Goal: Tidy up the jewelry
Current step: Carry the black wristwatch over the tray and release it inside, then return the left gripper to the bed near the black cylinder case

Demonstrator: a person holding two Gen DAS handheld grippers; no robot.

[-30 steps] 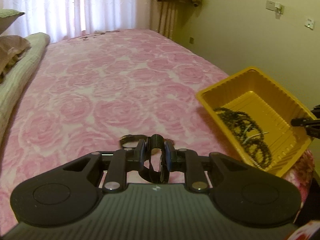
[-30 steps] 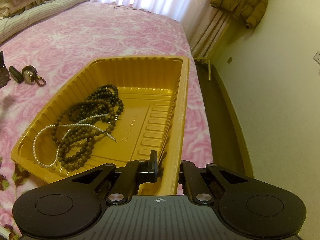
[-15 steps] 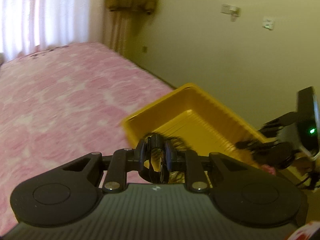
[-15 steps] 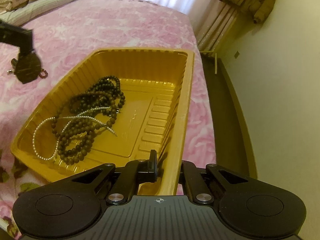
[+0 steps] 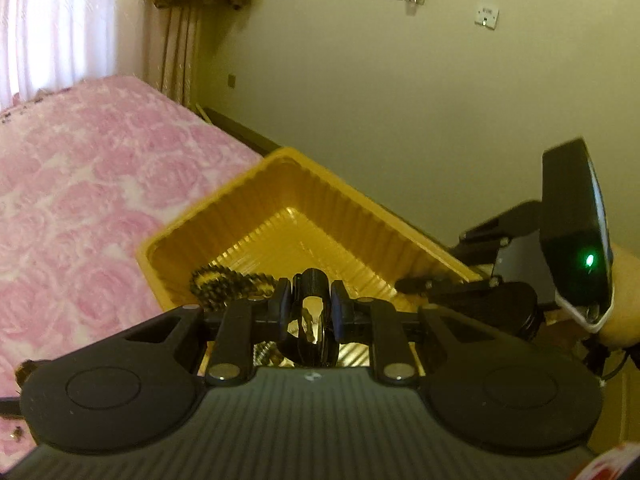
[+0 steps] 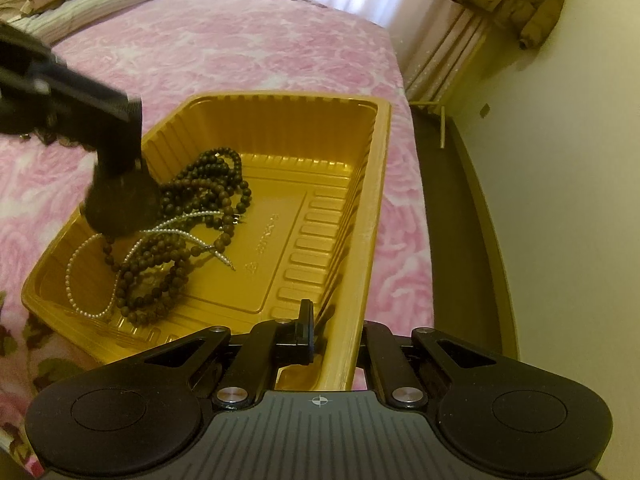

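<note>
A bed (image 6: 248, 52) in a plush, rose-patterned pink cover is filling the room; a ribbed, glossy yellow plastic tray (image 6: 360, 216) is sitting at its edge, holding a tangle of dark round wooden beads (image 6: 200, 200) and a thin pearl string (image 6: 80, 264). The left gripper (image 5: 309, 307) is clamping a shiny black watch (image 5: 310, 328) between its fingers, now hanging over the tray's near corner, whereas a second ago it was low over the bedcover. The right gripper (image 6: 334, 336) is still pinching the tray's side wall. Only the right view is showing the pearls; only the left view is showing the watch's mirrored face.
</note>
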